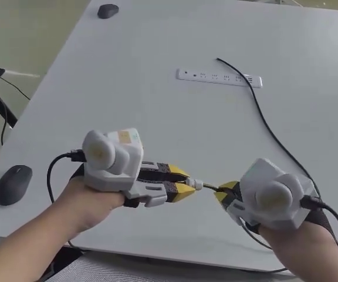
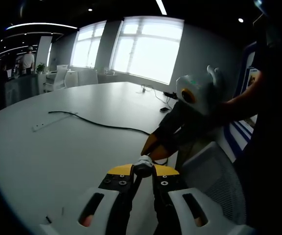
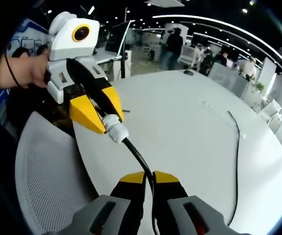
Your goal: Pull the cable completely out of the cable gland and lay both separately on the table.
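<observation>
white table [image 1: 157, 117] spreads below; left gripper [image 1: 186, 184] clamps the cable gland [image 1: 196, 184] at its tips, right gripper [image 1: 222, 194] pinches the cable [image 3: 136, 152] just beyond; cable looks not yet pulled free, nothing laid down

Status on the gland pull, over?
Left gripper shut on gland. Right gripper shut on cable. Cable not yet out of gland. Nothing blocking.
</observation>
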